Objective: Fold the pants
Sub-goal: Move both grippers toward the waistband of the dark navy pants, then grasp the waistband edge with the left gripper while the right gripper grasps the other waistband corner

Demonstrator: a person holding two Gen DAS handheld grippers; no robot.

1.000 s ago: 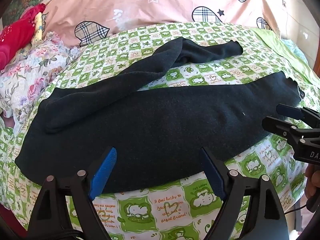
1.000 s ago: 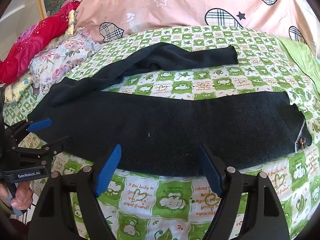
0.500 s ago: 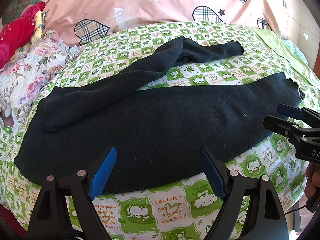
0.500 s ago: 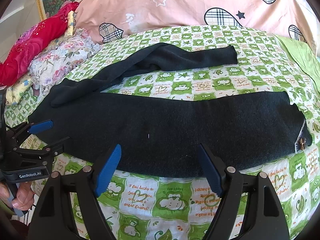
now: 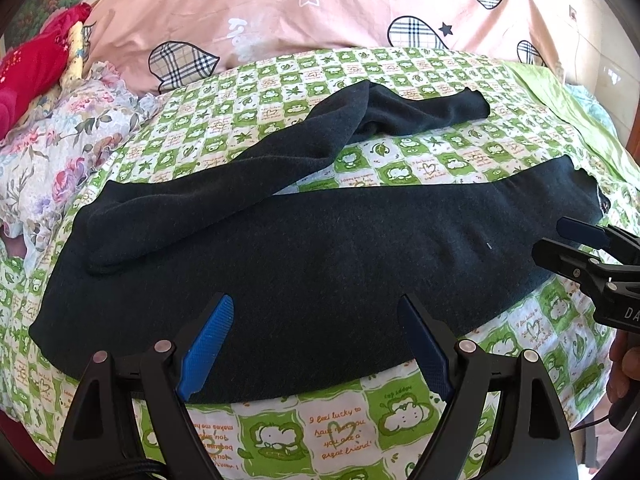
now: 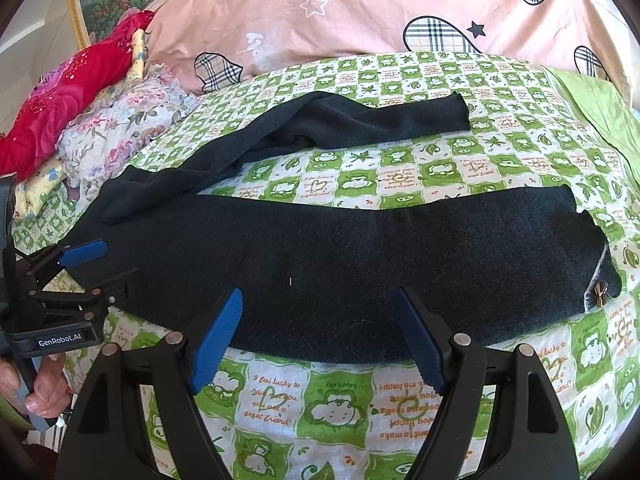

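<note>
Dark pants (image 5: 320,264) lie unfolded on the bed (image 5: 320,432); folding not begun
Left gripper (image 5: 316,344) and right gripper (image 6: 316,336) hover spread, empty; next, pinch the near edge

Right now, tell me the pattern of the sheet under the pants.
Green and white checks with cartoon animals and orange writing on the sheet; clearest in the right wrist view.

left gripper (image 5: 316,344): black angular frame carrying two ribbed blue pads (image 5: 206,346), silver rivets sitting behind the fingers. right gripper (image 6: 318,340): showing the same build. white "genrobot.ai" lettering appearing on the left gripper's body behind its fingers in the right wrist view.
</note>
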